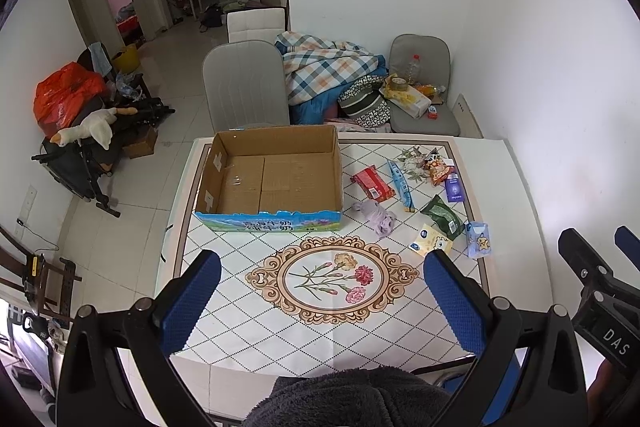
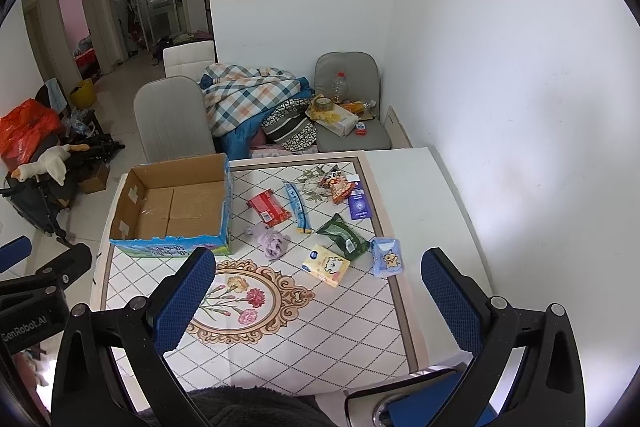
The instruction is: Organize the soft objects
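Your left gripper (image 1: 322,301) is wide open and holds nothing. Your right gripper (image 2: 318,297) is wide open too, with nothing between its blue pads. Both hang above the near edge of the table (image 1: 256,347), well back from the things on it.

The cardboard box (image 1: 272,179) sits open on the far left part of the table, and nothing can be seen inside it. Just to the right of the box lies a small purple cloth (image 1: 378,215), all scrunched up. It is ahead of both grippers and touches neither.

Further right you have a red packet (image 1: 372,183), a long blue packet (image 1: 401,185), a green bag (image 1: 442,213), a yellow tissue pack (image 1: 430,243), a light blue tissue pack (image 1: 478,239), a dark blue pack (image 1: 454,187) and an orange snack bag (image 1: 438,169).
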### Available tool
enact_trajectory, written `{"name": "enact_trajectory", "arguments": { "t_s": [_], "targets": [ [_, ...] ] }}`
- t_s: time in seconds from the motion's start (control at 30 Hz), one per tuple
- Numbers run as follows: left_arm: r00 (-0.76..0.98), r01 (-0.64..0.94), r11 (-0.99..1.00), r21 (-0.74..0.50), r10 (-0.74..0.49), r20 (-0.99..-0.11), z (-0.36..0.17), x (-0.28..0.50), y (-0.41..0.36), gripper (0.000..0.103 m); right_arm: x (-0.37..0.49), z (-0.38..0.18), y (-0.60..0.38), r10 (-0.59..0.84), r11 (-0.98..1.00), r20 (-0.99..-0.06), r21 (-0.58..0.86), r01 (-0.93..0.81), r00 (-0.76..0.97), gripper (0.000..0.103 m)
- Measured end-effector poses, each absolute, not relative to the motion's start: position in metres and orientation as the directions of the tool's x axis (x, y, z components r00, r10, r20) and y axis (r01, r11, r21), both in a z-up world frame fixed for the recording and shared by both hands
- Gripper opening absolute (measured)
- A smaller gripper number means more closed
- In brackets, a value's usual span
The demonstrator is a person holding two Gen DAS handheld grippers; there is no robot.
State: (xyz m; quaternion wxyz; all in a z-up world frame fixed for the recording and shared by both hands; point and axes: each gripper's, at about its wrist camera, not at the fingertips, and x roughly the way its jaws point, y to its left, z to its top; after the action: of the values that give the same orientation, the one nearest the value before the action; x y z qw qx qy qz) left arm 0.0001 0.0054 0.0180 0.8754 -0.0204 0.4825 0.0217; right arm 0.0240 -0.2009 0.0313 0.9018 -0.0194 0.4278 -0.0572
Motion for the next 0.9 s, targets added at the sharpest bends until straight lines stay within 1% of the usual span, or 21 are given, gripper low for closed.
{"name": "enact_trajectory", "arguments": {
  "t_s": [0.9],
  "targets": [
    [0.535, -0.068, 0.997, -0.025, 0.016, -0.845, 0.0183, 0.0004, 0.0096, 0.103, 0.0213, 0.0363, -0.1970, -0.108, 0.994, -0.751, -0.081, 0.071, 0.651, 0.103]
  ]
}}
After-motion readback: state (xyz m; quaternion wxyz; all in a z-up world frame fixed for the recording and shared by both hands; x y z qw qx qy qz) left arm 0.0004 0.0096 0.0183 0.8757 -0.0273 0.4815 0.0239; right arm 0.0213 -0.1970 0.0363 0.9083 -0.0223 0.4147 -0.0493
